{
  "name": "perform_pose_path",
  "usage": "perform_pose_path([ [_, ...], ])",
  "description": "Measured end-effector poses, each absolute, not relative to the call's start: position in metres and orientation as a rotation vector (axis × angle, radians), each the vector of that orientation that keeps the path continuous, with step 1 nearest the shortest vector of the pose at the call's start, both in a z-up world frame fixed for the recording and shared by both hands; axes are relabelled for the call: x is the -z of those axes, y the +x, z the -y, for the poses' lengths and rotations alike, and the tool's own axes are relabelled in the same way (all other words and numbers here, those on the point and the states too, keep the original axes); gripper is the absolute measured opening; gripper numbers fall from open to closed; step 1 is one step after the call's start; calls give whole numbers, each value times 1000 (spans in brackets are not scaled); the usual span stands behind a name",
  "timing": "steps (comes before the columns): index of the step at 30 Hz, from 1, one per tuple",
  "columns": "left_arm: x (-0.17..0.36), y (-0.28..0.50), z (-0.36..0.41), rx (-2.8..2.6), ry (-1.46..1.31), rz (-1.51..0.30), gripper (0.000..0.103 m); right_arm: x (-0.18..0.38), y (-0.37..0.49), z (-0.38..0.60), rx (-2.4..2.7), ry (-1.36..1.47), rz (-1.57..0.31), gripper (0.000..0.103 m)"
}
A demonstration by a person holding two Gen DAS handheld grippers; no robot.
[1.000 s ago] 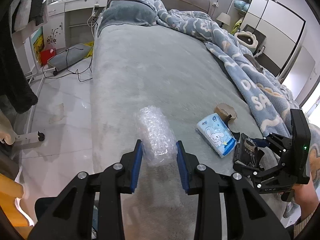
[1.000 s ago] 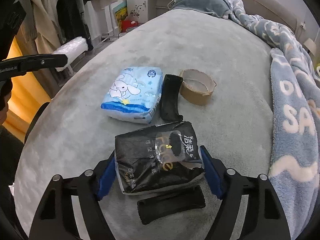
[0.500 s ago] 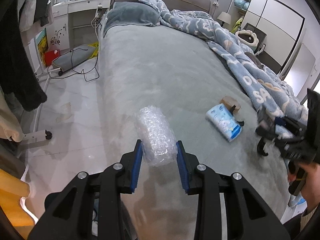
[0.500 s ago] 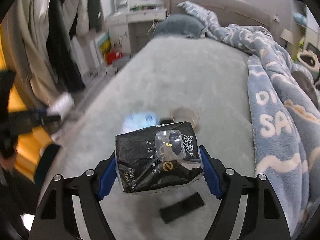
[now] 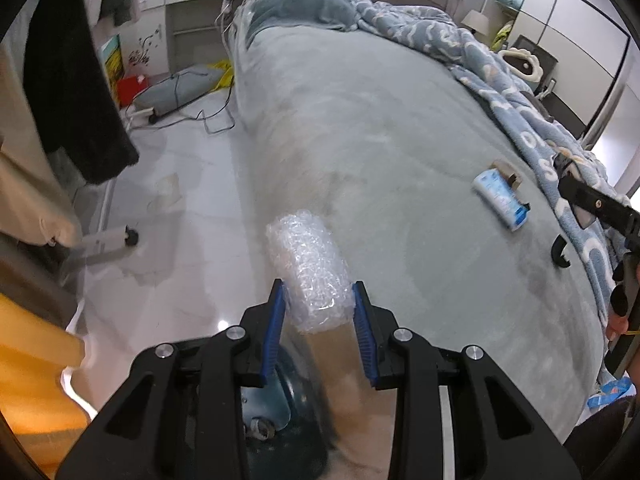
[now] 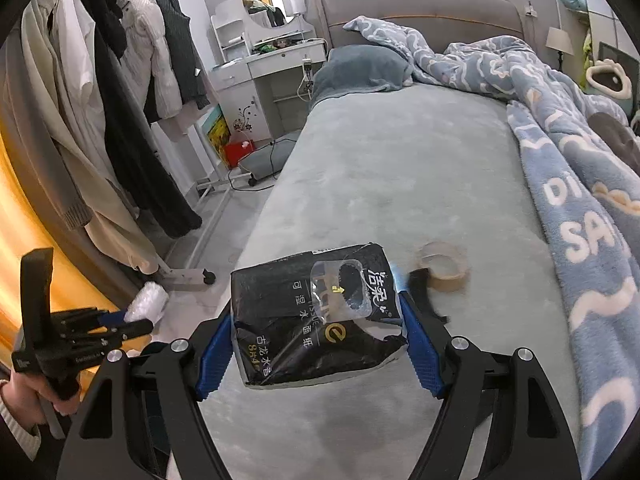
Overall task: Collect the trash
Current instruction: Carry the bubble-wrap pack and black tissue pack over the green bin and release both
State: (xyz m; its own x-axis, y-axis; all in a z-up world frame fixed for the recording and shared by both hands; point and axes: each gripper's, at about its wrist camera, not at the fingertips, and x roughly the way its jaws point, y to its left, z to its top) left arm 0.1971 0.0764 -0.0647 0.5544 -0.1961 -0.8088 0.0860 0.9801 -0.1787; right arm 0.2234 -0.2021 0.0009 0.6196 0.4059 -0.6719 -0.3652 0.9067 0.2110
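A bedroom: a wide bed (image 6: 400, 184) under a grey plush cover fills the middle, with a blue patterned blanket (image 6: 580, 200) heaped along its right side, a grey pillow (image 6: 360, 70) at the far end by the headboard, and a rack of hanging coats (image 6: 100, 100) over the pale tiled floor on the left. The left gripper (image 5: 319, 312) points steeply down past the near left edge of the bed, over the floor, its blue pads closed on a roll of bubble wrap (image 5: 310, 268) that sticks out forward beyond the fingertips. In the right wrist view the same gripper shows at the near left, held by a hand (image 6: 36, 390) in a pale knitted cuff. The right gripper (image 6: 318, 336) is raised over the near part of the bed and tilted downward, its jaws set wide and pressing both sides of a black tissue packet (image 6: 304, 320) with a torn clear opening on top. On the cover farther off lie a brown tape roll (image 6: 442, 266), a curved black piece (image 6: 424, 296) just beside it, and a blue-and-white tissue pack (image 5: 502, 199).
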Motion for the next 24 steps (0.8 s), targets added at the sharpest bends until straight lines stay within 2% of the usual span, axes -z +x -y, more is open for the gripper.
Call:
perform_pose_path([
  [24,133,153,-152,77,-169,-1186,36,0,162,64,-661,-6,-835,76],
])
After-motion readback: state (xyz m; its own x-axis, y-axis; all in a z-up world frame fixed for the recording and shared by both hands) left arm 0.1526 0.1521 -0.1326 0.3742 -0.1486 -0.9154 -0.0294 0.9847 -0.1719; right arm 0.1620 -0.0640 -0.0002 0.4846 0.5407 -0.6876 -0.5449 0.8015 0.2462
